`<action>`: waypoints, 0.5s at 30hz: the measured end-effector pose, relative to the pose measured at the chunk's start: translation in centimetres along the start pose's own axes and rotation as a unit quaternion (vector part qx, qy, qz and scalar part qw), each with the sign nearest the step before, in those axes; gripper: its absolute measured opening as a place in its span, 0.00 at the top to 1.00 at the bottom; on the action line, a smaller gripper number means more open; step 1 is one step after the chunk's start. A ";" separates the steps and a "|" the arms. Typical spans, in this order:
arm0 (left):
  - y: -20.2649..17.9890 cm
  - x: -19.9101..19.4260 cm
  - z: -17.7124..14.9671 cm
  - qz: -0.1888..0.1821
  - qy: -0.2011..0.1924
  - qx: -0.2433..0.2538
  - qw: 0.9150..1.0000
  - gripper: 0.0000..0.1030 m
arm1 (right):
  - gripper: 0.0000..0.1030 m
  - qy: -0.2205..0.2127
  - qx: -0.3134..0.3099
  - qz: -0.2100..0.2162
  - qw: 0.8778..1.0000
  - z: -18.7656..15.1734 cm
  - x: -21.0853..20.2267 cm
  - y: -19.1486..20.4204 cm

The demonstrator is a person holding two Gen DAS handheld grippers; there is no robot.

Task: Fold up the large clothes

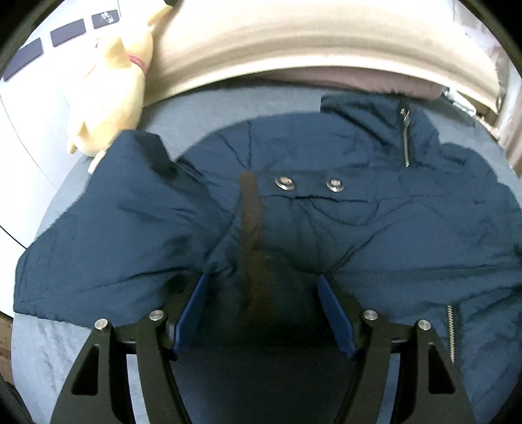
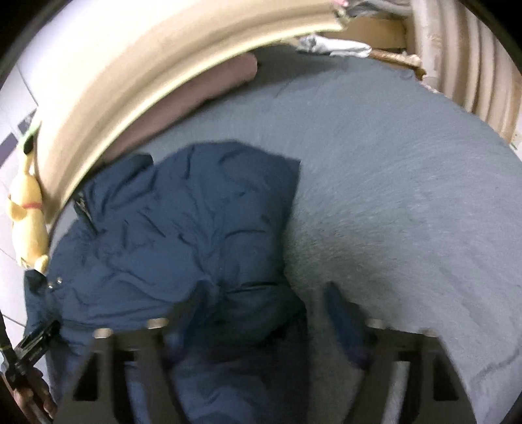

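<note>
grey-blue bed sheet (image 2: 407, 169) filling the middle and right of the right wrist view, finely napped, paler at lower centre. curved beige headboard (image 1: 293, 45) across the top of the left wrist view, arching through the upper left of the right one. brownish pillow (image 2: 202, 94) tucked against it. pale yellow plush toy (image 1: 114, 84) at upper left, pink band round its neck. white wall (image 1: 29, 130) at far left, with dark rectangular tiles (image 1: 67, 31). ribbed beige curtain (image 2: 473, 62) at upper right.
</note>
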State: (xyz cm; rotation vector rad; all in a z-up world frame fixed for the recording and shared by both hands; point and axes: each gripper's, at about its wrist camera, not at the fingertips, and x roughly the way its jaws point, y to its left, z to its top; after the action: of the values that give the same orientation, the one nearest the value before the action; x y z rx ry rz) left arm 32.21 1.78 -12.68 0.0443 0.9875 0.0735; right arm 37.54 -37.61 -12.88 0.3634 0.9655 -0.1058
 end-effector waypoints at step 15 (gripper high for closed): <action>9.6 -4.4 -2.7 -0.011 -0.026 -0.095 0.995 0.30 | 0.18 0.037 -0.022 0.038 0.998 -1.3 2.1 4.3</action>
State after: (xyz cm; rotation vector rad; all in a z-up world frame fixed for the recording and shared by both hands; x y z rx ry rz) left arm 27.16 10.98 -9.83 -0.1388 0.9254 0.1450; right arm 38.84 -32.96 -14.18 0.3657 1.0243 -0.0018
